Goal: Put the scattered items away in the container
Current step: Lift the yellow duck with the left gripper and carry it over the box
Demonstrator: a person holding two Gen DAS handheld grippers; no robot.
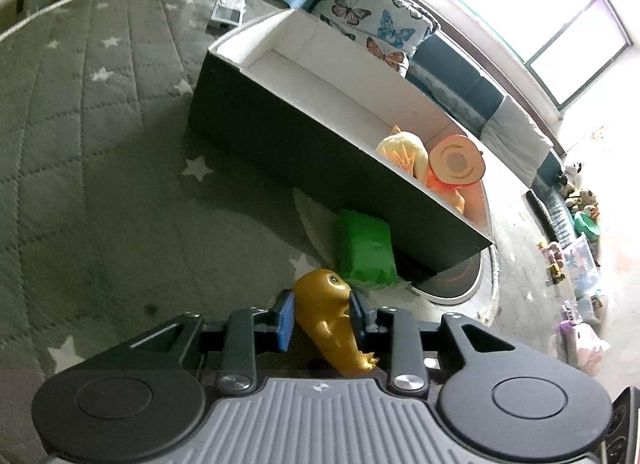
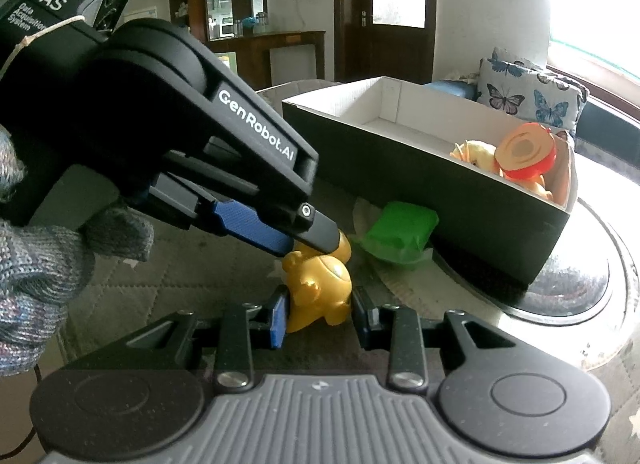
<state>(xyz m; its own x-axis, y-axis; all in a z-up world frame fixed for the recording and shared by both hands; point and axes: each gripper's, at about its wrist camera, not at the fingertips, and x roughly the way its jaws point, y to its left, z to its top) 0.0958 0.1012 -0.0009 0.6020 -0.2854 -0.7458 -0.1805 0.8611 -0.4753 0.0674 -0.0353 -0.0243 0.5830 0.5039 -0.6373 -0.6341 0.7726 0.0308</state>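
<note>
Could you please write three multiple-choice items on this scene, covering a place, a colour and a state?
1. Where is the green packet?
A. inside the box
B. on the mat beside the box
C. on the pillow

2. What colour is the toy between the fingers?
A. golden yellow
B. blue
C. white

3. How is the left hand-held gripper?
A. wide open and empty
B. shut on the toy
C. out of view

Answers:
1 B: the green packet lies outside the box, against its dark wall.
2 A: the toy is golden yellow.
3 B: the left hand-held gripper has both pads against the toy.
</note>
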